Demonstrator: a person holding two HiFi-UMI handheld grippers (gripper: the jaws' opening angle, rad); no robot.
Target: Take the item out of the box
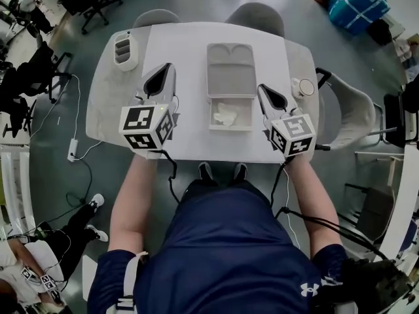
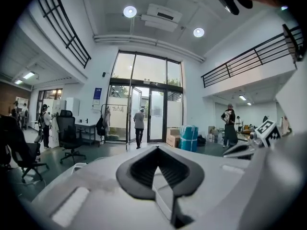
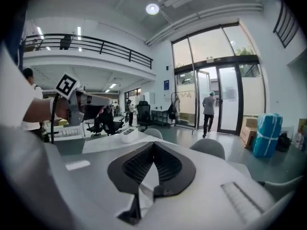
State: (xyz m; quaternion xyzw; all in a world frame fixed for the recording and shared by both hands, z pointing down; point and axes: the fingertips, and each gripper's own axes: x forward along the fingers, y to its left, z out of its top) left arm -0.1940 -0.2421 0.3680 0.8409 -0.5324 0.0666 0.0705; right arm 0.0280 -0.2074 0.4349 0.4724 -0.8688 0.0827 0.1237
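Box (image 1: pixel 230 131) is mid-table, already open. Its lid (image 1: pixel 230 70) lies flat toward the far edge and the base sits at the near edge. The white crumpled item (image 1: pixel 224 114) lies in the base, a bit left of centre. It could be tissue or film; we can't tell which.

Left gripper (image 1: pixel 165 72) is left of the box with its claw closed and nothing in it. Right gripper (image 1: pixel 264 90) is just beside the box's right wall, also pinched together and empty. Both gripper views look out over the room, not at the box.

How we'd do the step:
- Use the right gripper, since it's closest. Spread the claw wide first.
- Go up and over the right wall, then tip the nose down into the base.
- Pinch the highest fold of the item rather than scraping the floor of the base.
- Lift straight up to clear the walls.
- The base looks light and may ride up with the item. If so, the left gripper can press on the left wall.

Around:
- slotted tray (image 1: pixel 124 48) at the table's (image 1: pixel 183 44) far left corner
- small round thing (image 1: pixel 302 87) at the right edge, near the right gripper, so mind the swing
- chairs (image 1: pixel 255 15) tucked in at the far edge, out of the way

The only real obstruction is the base's own walls.
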